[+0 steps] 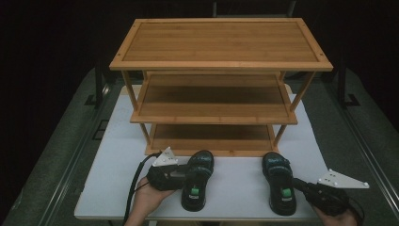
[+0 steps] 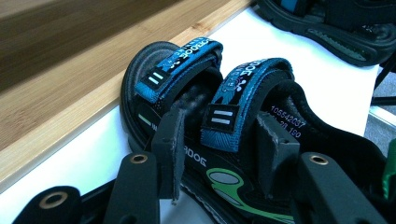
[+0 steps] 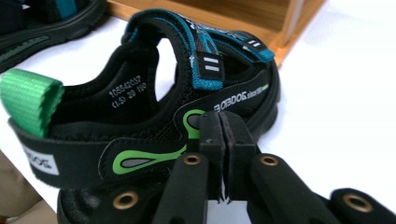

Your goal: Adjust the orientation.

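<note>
Black sandals: my left tool (image 1: 184,175) grips the left sandal (image 1: 196,180) crosswise; clenched right tool (image 1: 297,184) nears the right sandal (image 1: 279,182).

The right claw (image 1: 297,182) is partly cut off by the near edge in the high view, and the left sandal's (image 2: 205,135) heel is hidden behind the left claw (image 2: 219,154).

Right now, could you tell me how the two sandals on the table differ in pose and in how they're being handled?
The left sandal sits between the left tool's spread jaws, gripped across its side; the right sandal is ungripped, the right tool shut beside it. The left sandal angles slightly; the right sandal lies straighter. Both are black with blue straps, toes toward the wooden rack.
</note>
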{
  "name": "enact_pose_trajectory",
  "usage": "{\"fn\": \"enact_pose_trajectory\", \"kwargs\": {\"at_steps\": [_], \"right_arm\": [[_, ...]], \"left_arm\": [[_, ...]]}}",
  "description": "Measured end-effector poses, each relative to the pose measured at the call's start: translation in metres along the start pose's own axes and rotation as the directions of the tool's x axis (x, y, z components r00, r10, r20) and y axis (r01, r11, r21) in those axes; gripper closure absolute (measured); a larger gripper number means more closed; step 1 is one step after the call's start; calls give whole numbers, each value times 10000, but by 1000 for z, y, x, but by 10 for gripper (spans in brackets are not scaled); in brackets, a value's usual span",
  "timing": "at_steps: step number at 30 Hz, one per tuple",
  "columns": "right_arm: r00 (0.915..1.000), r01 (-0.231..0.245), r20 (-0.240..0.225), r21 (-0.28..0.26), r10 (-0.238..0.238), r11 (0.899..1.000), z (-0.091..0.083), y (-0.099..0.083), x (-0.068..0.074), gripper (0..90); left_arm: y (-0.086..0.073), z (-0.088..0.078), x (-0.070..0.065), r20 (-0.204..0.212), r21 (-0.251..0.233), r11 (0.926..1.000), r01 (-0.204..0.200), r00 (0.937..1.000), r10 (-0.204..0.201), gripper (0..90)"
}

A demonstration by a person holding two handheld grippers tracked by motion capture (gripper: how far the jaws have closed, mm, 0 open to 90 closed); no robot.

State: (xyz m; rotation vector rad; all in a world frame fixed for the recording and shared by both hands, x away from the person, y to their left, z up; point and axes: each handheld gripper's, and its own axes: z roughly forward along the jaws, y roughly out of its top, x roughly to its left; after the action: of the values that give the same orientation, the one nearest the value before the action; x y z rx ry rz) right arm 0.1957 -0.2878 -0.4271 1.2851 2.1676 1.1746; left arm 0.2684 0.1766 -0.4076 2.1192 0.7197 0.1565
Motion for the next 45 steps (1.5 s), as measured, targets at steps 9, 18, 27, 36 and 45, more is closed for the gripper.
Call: {"fn": "enact_pose_trajectory", "kwargs": {"at_steps": [9,18,27,36,45], "right_arm": [[9959,-900,-71,-235,899,9957,-17,0,-3,715],[9903,-1334,-461,-428,1314,9901,-23,14,7,600],[9931,-935,756,478,898,9945,-5,23,22,632],[9848,-647,1632,219,603,9977,0,22,30,789],[9788,-411,1999,-167,436,9990,-2,19,30,836]], "left_arm": [[0,-2,-2,-150,106,9999,-28,9999,29,554],[0,-2,-4,-342,257,9997,41,9994,-32,517],[2,3,-8,-733,516,9987,52,9973,-14,555],[0,1,-13,-1425,174,9998,41,9898,-15,738],[-5,0,-12,-1540,-300,9995,133,9879,-178,791]]}}
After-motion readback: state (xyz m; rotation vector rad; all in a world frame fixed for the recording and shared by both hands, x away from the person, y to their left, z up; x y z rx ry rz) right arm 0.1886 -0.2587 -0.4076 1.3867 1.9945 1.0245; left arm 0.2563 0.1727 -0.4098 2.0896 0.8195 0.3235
